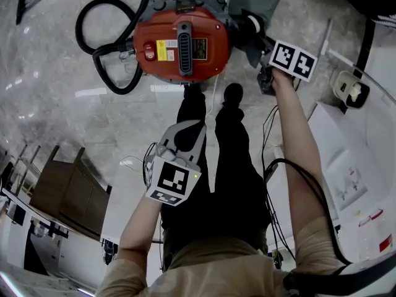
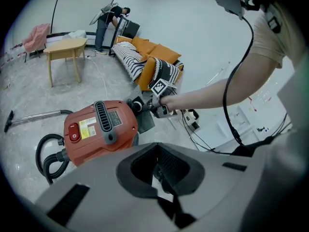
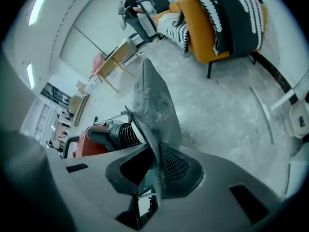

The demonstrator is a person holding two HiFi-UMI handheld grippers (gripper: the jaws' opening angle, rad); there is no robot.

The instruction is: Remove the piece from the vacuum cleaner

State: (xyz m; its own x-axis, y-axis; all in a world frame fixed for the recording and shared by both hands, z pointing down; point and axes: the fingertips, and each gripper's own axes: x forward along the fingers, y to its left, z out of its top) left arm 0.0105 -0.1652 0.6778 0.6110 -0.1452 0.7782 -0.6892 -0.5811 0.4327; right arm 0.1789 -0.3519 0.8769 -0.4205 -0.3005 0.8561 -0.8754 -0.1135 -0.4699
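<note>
The red vacuum cleaner [image 1: 179,42] [image 2: 99,129] [image 3: 89,139] stands on the grey floor with its black hose [image 1: 102,48] curled at its left. A flat grey bag-like piece [image 1: 250,5] [image 3: 154,105] hangs on a black ribbed tube [image 3: 126,134] at the vacuum's right side. My right gripper [image 1: 256,41] [image 3: 154,178] is shut on the lower edge of this piece. My left gripper [image 1: 189,129] [image 2: 161,170] hovers lower down over the person's dark trousers, open with nothing between its fingers, pointing toward the vacuum.
An orange sofa [image 3: 212,28] [image 2: 149,57] with striped throws stands beyond the vacuum. A wooden table [image 2: 67,47] and a person [image 2: 106,23] are far back. White furniture [image 1: 352,166] and black cables [image 1: 272,166] lie at the right, wooden furniture [image 1: 62,190] at the left.
</note>
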